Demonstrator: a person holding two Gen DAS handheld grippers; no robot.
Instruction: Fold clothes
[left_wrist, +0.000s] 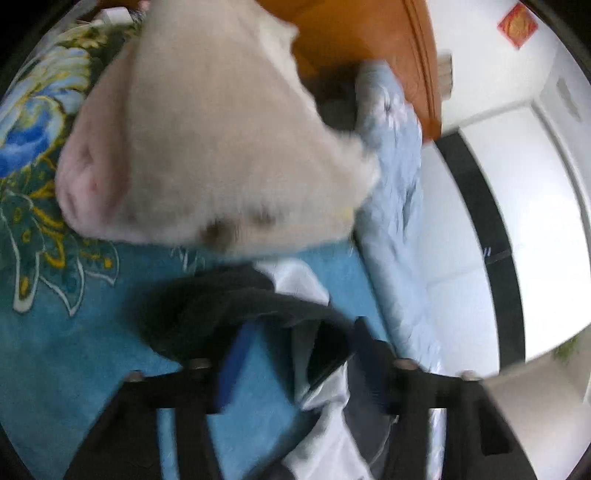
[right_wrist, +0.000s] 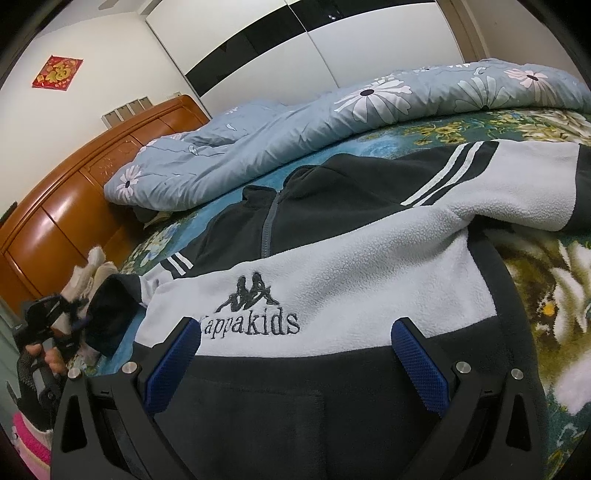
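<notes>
Left wrist cam, blurred: your left gripper (left_wrist: 295, 354) has its jaws apart, with the fleece jacket's (left_wrist: 221, 306) dark sleeve between them; can't tell if the pads press it. A cream garment (left_wrist: 214, 140) lies beyond on the bed (left_wrist: 55, 350).

Right wrist cam: your right gripper (right_wrist: 295, 350) stands open over the jacket's hem, near the bed's edge.

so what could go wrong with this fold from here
The left gripper has the dark sleeve cuff between open jaws, so the cuff could drop. The grey and black fleece jacket lies beside the blue floral duvet; a swung sleeve could snag it.
</notes>
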